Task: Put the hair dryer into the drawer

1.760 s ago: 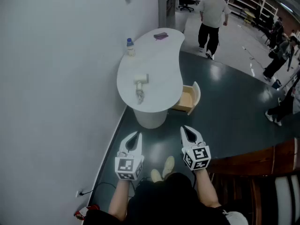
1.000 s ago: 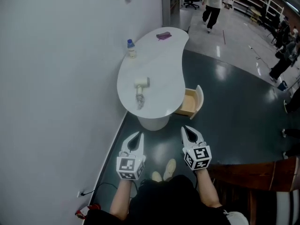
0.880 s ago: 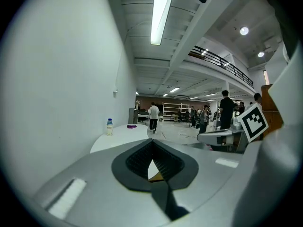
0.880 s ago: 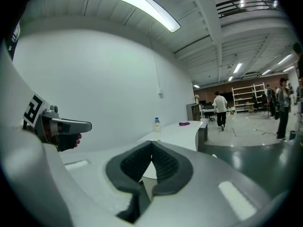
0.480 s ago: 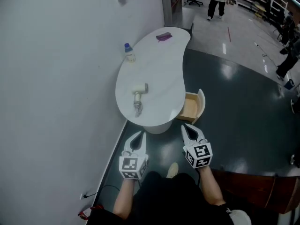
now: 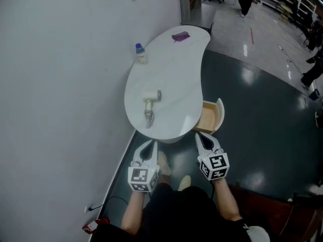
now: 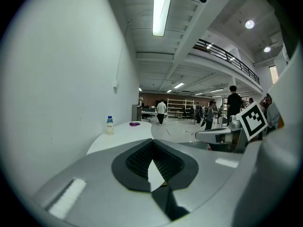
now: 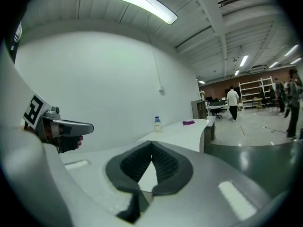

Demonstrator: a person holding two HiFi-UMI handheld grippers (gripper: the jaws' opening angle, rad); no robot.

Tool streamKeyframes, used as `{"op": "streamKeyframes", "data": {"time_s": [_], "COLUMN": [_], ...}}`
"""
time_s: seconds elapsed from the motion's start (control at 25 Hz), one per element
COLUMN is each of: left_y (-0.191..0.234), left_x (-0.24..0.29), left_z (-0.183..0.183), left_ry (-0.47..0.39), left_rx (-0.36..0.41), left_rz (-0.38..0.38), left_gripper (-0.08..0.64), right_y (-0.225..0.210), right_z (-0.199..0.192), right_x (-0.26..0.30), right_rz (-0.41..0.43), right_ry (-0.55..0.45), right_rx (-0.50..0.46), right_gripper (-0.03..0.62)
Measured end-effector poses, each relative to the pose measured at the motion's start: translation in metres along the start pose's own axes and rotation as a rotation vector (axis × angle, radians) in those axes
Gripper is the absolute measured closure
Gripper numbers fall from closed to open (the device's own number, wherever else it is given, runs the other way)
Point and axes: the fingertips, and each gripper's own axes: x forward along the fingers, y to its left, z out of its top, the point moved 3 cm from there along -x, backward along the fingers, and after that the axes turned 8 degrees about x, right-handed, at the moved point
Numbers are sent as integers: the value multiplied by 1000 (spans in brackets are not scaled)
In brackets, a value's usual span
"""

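Observation:
A white hair dryer (image 6: 150, 101) lies near the front of the white kidney-shaped table (image 6: 176, 69), its cord bundled toward me. A wooden drawer (image 6: 211, 117) stands pulled open at the table's right side, under the top. My left gripper (image 6: 150, 144) hangs shut and empty just short of the table's near edge. My right gripper (image 6: 201, 137) is shut and empty too, just left of the drawer. In both gripper views the jaws meet at the tips, left gripper (image 7: 152, 142) and right gripper (image 8: 151, 144), with the tabletop beyond.
A small bottle (image 6: 140, 53) stands at the table's left edge by the white wall (image 6: 60, 84), and a purple cloth (image 6: 180, 36) lies at the far end. Dark glossy floor (image 6: 262, 115) spreads right. People walk in the far hall. A cable runs along the wall base.
Both grippers and I have moved forward toward the table, which now lies closer under the jaws. The hair dryer and drawer have not moved. The jaws stayed shut.

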Motion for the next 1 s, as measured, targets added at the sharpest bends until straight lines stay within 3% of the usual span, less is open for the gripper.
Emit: {"op": "streamKeyframes", "data": {"time_s": [0.48, 1.0], "left_y": [81, 160], "left_x": [82, 176], "left_z": [-2, -45], "left_ry": [15, 138], "left_rx": [-30, -110], "left_rz": [-27, -90], "left_gripper": [552, 552], "right_y": [-7, -13], "right_z": [25, 14], "right_x": [103, 223], "right_rz": [-31, -71], "right_ry": [22, 130], "right_rx": [1, 40], "right_gripper": [589, 589]}}
